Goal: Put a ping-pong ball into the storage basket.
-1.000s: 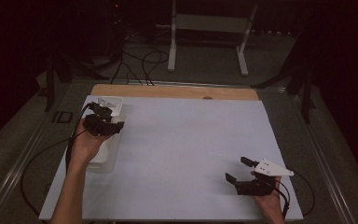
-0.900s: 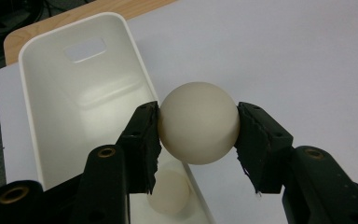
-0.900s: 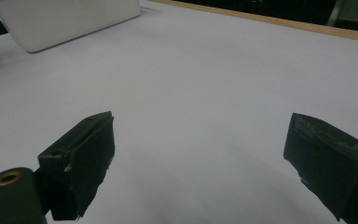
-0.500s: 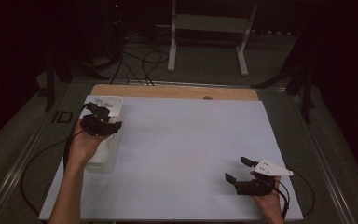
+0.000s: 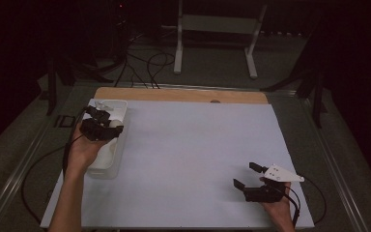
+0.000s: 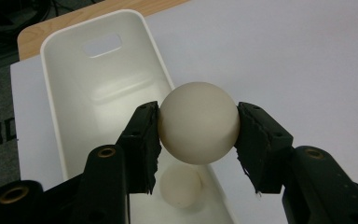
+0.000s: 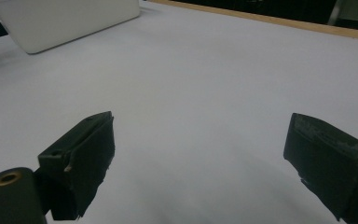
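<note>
The right tongs (image 5: 245, 177) rest wide open and empty on the counter's (image 5: 198, 145) near right corner. Farther off at the left, the left tongs (image 6: 198, 122) clamp a ball (image 6: 198, 122) above the bin (image 6: 93, 88), where another ball (image 6: 181, 185) lies.

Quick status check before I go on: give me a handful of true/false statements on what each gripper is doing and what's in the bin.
1. The left gripper is clamped on a white ball. True.
2. The held ball rests on the bin floor. False: it hangs above the white bin, clear of the floor.
3. A second ball lies inside the bin. True.
4. The right gripper holds a ball. False: its jaws stand wide open with nothing between them.
5. The right gripper is over the bin. False: it sits near the table's front right corner, far from it.
</note>
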A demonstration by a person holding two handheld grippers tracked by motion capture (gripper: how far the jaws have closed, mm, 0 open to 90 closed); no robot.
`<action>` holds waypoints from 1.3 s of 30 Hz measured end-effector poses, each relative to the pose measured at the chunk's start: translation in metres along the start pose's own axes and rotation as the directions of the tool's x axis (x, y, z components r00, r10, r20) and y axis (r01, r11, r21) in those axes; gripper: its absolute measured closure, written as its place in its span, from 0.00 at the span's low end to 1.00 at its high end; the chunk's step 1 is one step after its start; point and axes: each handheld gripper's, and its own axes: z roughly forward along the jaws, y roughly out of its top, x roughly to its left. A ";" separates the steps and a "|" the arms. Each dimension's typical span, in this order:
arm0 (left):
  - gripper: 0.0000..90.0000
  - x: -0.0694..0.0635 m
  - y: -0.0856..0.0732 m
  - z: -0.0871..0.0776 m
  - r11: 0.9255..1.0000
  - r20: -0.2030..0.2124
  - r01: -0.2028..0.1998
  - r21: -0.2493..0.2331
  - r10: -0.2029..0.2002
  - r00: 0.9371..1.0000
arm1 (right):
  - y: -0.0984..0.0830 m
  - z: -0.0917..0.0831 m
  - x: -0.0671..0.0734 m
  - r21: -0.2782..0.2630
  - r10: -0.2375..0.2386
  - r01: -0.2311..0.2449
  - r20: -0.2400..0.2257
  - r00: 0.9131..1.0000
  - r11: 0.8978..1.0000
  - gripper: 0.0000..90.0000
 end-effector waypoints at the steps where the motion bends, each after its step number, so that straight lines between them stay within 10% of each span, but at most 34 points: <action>1: 0.57 0.000 0.000 0.000 1.000 -0.001 0.000 0.000 0.000 1.000 | 0.000 0.000 0.000 0.000 0.001 -0.001 0.000 1.000 1.000 0.09; 39: 0.57 0.018 -0.017 -0.004 0.999 -0.028 0.040 0.007 -0.040 0.999 | 0.000 -0.001 0.000 0.001 0.000 0.000 0.003 1.000 1.000 0.09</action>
